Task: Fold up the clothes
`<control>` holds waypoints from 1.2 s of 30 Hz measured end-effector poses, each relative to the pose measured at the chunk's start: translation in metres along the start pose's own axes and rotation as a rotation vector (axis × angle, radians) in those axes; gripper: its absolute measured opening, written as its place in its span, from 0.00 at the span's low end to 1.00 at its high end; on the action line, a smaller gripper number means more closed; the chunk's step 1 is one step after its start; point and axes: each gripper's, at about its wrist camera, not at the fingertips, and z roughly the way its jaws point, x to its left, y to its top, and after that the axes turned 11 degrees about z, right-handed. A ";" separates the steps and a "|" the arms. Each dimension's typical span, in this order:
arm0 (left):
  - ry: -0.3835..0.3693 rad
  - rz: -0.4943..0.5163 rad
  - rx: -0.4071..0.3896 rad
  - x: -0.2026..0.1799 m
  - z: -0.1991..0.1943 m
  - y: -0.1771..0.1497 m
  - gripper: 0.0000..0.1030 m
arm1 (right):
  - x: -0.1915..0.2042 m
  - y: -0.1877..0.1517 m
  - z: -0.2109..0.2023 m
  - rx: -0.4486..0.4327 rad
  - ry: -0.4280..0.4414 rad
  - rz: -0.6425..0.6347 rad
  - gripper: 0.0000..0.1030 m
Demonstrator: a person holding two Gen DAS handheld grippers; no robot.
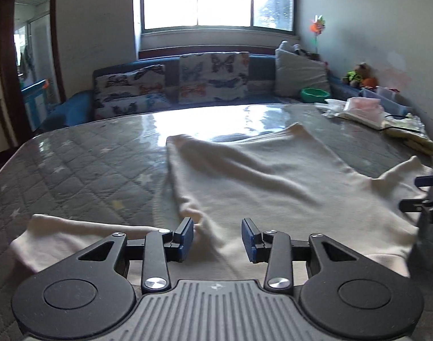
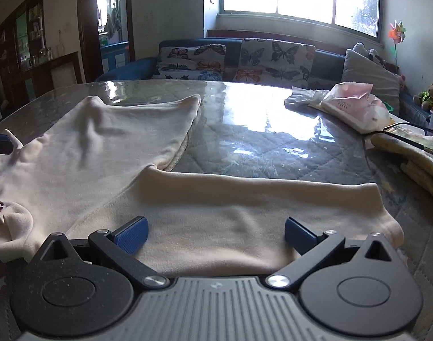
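A cream long-sleeved top [image 1: 259, 176] lies spread flat on the quilted table [image 1: 82, 164], body running toward twelve o'clock and one sleeve [image 2: 244, 199] stretched toward three o'clock. The left gripper [image 1: 217, 237] hovers over its near edge, jaws partly apart with nothing pinched. The right gripper [image 2: 216, 233] stands wide above the sleeve, gripping nothing. A plastic packet [image 2: 350, 99] rests near two o'clock.

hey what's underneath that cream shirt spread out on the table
The cream shirt lies on a clear glossy sheet covering a grey quilted star-print cloth. Whatever is directly under the shirt is hidden.
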 end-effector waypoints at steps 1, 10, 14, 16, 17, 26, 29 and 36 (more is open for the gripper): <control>0.008 0.001 -0.002 0.003 0.001 -0.001 0.42 | 0.000 0.000 0.000 0.000 0.001 0.001 1.00; 0.105 -0.009 0.061 0.011 0.025 -0.013 0.43 | -0.002 0.001 0.001 0.002 0.005 0.006 1.00; 0.133 -0.069 0.076 0.026 0.022 -0.027 0.44 | -0.002 0.001 0.001 0.002 0.004 0.006 1.00; 0.147 -0.087 0.077 0.031 0.016 -0.032 0.44 | -0.002 0.000 0.001 0.002 0.004 0.005 1.00; 0.159 -0.095 0.078 0.033 0.014 -0.035 0.44 | -0.002 0.000 0.001 0.001 0.004 0.005 1.00; 0.196 -0.137 0.075 0.041 -0.011 -0.055 0.45 | -0.002 -0.001 0.001 0.002 0.003 0.002 1.00; 0.197 -0.149 0.075 0.042 -0.016 -0.057 0.45 | -0.001 -0.001 0.001 0.002 0.001 0.001 1.00; 0.206 -0.157 0.082 0.044 -0.020 -0.057 0.51 | -0.002 0.000 0.001 0.005 0.001 -0.001 1.00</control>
